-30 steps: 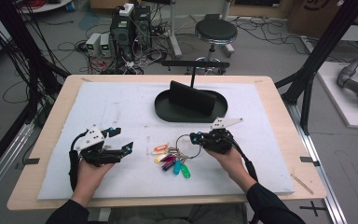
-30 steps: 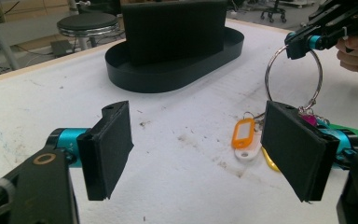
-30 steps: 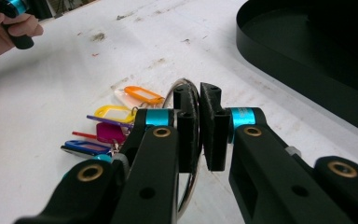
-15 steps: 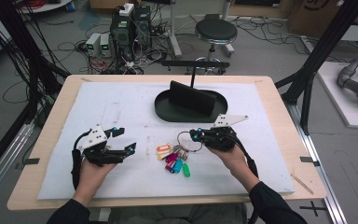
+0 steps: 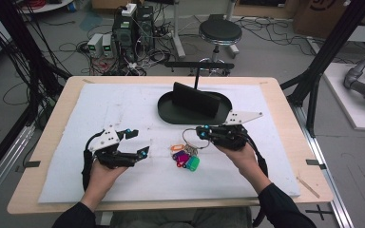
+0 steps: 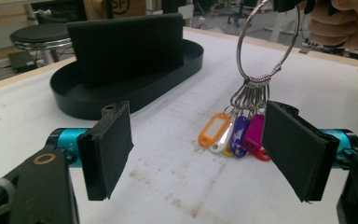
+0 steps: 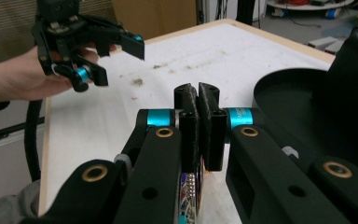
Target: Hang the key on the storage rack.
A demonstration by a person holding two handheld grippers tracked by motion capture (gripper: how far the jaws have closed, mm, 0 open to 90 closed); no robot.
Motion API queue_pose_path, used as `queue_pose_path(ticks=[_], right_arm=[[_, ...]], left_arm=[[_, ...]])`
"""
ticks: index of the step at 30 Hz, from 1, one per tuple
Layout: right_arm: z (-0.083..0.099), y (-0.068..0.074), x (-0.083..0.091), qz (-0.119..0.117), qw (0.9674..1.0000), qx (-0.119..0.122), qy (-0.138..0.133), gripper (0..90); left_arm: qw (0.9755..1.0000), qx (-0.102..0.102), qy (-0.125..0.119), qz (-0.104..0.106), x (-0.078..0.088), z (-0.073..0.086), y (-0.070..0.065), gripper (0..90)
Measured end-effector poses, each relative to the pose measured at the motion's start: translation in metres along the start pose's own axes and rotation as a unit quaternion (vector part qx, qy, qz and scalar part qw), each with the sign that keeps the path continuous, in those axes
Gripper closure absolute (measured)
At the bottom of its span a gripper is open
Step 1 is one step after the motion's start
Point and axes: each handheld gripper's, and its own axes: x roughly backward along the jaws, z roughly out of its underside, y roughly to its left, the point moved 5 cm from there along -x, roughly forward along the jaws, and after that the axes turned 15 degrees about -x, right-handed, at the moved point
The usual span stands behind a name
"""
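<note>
A metal key ring (image 5: 189, 135) carries several coloured tags (image 5: 185, 158) in orange, purple, pink and green. My right gripper (image 5: 202, 133) is shut on the ring's upper arc and holds it above the white mat, while the tags (image 6: 233, 135) hang with their lower ends on the mat. In the right gripper view its jaws (image 7: 199, 100) are pressed together, with tags showing beneath them. My left gripper (image 5: 140, 142) is open to the left of the tags. In the left gripper view the ring (image 6: 266, 42) and tags lie ahead of its wide pads (image 6: 109, 149).
A black oval tray (image 5: 171, 111) with an upright black panel (image 5: 196, 100) sits just beyond the ring. The white mat (image 5: 100, 109) covers the wooden table (image 5: 285, 104). A stool (image 5: 220, 33) and electronics (image 5: 133, 28) stand past the far edge.
My right gripper has risen with the ring, pulling the tags up off the mat. My left gripper has moved right, toward the tags.
</note>
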Motion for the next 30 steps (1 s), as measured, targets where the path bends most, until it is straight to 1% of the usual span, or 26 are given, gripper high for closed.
queue_pose_path(ticks=[1,2,3,4,5,6,9,10,11,12,13,14,16,17,19,20,22,24,25,28,29,30], right_arm=[[-0.003,0.003,0.002,-0.005,1.0000,-0.001,-0.002,88.0],[-0.005,0.005,0.003,-0.009,1.0000,0.003,-0.003,88.0],[-0.005,0.005,0.003,-0.009,1.0000,0.003,-0.003,88.0],[-0.007,0.008,0.005,-0.013,0.9999,0.005,-0.005,87.9],[-0.009,0.009,0.005,-0.015,0.9998,0.008,-0.008,88.0],[-0.010,0.010,0.006,-0.017,0.9997,0.014,-0.011,88.0],[-0.012,0.014,0.007,-0.022,0.9996,0.012,-0.012,88.0],[-0.013,0.016,0.008,-0.027,0.9995,0.014,-0.012,88.0],[-0.013,0.016,0.008,-0.027,0.9995,0.014,-0.012,88.0],[-0.015,0.019,0.009,-0.032,0.9993,0.017,-0.014,88.0],[-0.015,0.019,0.009,-0.032,0.9993,0.017,-0.014,88.0],[-0.016,0.022,0.009,-0.035,0.9990,0.023,-0.014,88.0],[-0.016,0.023,0.008,-0.038,0.9990,0.020,-0.013,88.0],[-0.017,0.025,0.008,-0.041,0.9987,0.027,-0.014,87.9],[-0.016,0.027,0.007,-0.044,0.9987,0.023,-0.011,88.0],[-0.016,0.027,0.007,-0.046,0.9985,0.028,-0.011,88.0],[-0.015,0.030,0.005,-0.049,0.9984,0.025,-0.009,88.0],[-0.015,0.032,0.004,-0.053,0.9982,0.028,-0.007,88.0],[-0.015,0.033,0.003,-0.055,0.9979,0.033,-0.007,88.0],[-0.015,0.035,0.002,-0.057,0.9977,0.035,-0.006,88.0],[-0.015,0.038,0.001,-0.060,0.9975,0.037,-0.006,88.0],[-0.014,0.039,0.000,-0.063,0.9973,0.037,-0.004,88.0]], left_arm=[[1.0000,0.000,-0.002,0.003,-0.002,-0.002,-0.001,24.7],[0.9999,-0.001,-0.006,0.010,-0.006,-0.005,-0.003,24.7],[0.9999,-0.001,-0.006,0.010,-0.006,-0.005,-0.003,24.7],[0.9999,-0.001,-0.009,0.013,-0.007,-0.007,-0.004,24.7],[0.9998,-0.001,-0.012,0.018,-0.009,-0.009,-0.005,24.7],[0.9997,0.000,-0.016,0.019,-0.011,-0.012,-0.007,24.7],[0.9992,-0.002,-0.023,0.032,-0.016,-0.018,-0.010,24.7],[0.9991,-0.001,-0.024,0.035,-0.017,-0.019,-0.011,24.7],[0.9988,-0.002,-0.025,0.042,-0.019,-0.021,-0.013,24.7],[0.9986,-0.003,-0.027,0.046,-0.021,-0.023,-0.014,24.7],[0.9984,-0.005,-0.027,0.050,-0.022,-0.024,-0.015,24.7],[0.9981,-0.005,-0.030,0.054,-0.023,-0.025,-0.017,24.7],[0.9976,-0.005,-0.033,0.061,-0.025,-0.028,-0.019,24.7],[0.9970,-0.006,-0.039,0.066,-0.027,-0.030,-0.021,24.7],[0.9968,-0.006,-0.040,0.069,-0.028,-0.032,-0.022,24.7],[0.9967,-0.008,-0.042,0.069,-0.029,-0.033,-0.023,24.6],[0.9964,-0.011,-0.043,0.072,-0.030,-0.035,-0.024,24.7],[0.9960,-0.008,-0.046,0.076,-0.032,-0.036,-0.025,25.2],[0.9955,-0.006,-0.049,0.080,-0.033,-0.036,-0.025,27.1],[0.9947,0.000,-0.053,0.089,-0.037,-0.038,-0.026,29.0],[0.9937,0.002,-0.056,0.097,-0.039,-0.040,-0.027,31.3],[0.9937,0.002,-0.056,0.097,-0.039,-0.040,-0.027,33.1]])
